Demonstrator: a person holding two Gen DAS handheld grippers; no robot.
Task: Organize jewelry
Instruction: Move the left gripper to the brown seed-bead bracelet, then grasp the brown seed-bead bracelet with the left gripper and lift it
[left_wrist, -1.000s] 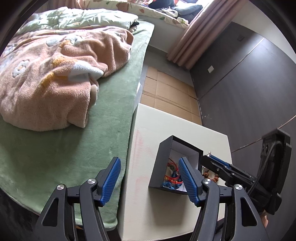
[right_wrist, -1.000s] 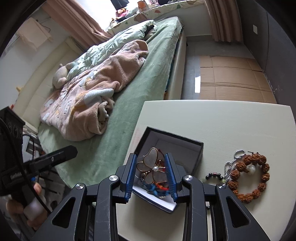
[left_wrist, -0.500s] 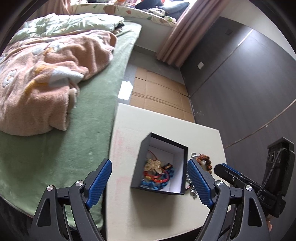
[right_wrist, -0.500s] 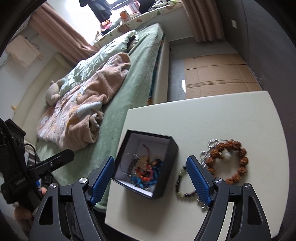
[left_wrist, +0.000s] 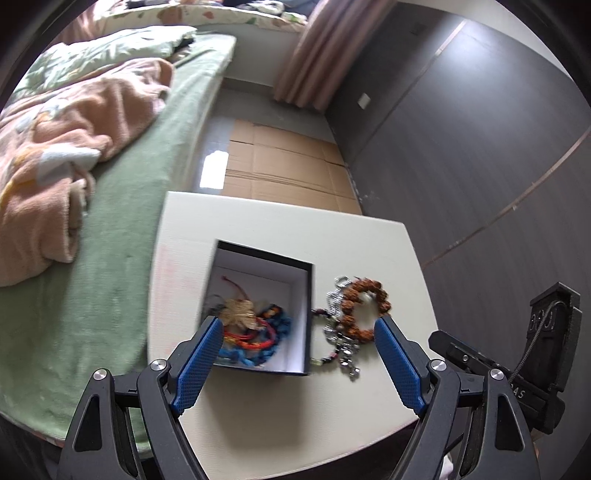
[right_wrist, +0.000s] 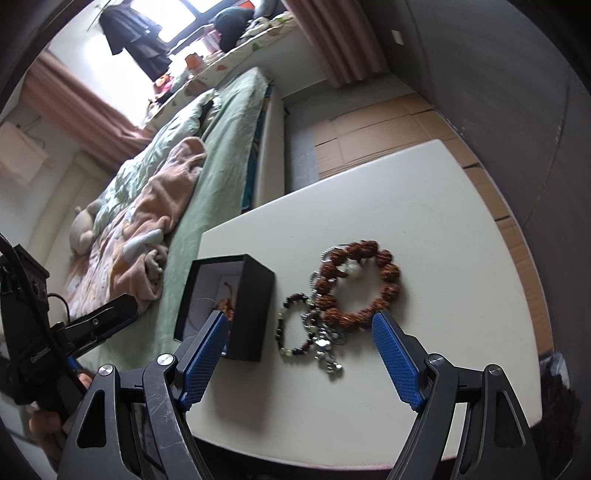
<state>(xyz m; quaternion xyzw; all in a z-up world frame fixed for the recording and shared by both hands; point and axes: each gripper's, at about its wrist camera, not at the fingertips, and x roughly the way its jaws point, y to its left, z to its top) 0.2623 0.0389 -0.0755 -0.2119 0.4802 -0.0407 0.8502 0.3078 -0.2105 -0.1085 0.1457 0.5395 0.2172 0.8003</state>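
I hold both grippers above the near edge of the white table (right_wrist: 424, 206), and both are empty. My left gripper (left_wrist: 299, 325) has its blue pads spread wide, one pad over the near left corner of the black box (left_wrist: 309, 317), the other just past the brown bead bracelet (left_wrist: 364, 308). My right gripper (right_wrist: 299, 319) is spread just as wide, its left pad in front of the box (right_wrist: 255, 306) and its right pad beside the bracelet (right_wrist: 360, 282).

The box stands open near the table's left edge. Inside it I see a gold flower brooch (left_wrist: 240, 312) lying on a tangle of red and blue cords (left_wrist: 266, 338).

Three pieces lie on the table right of the box: a small dark bead bracelet (right_wrist: 291, 325) nearest the box, a silver chain (right_wrist: 323, 339) beside it, and the brown bracelet overlapping the chain. The bed (left_wrist: 110, 258) runs along the table's left side.
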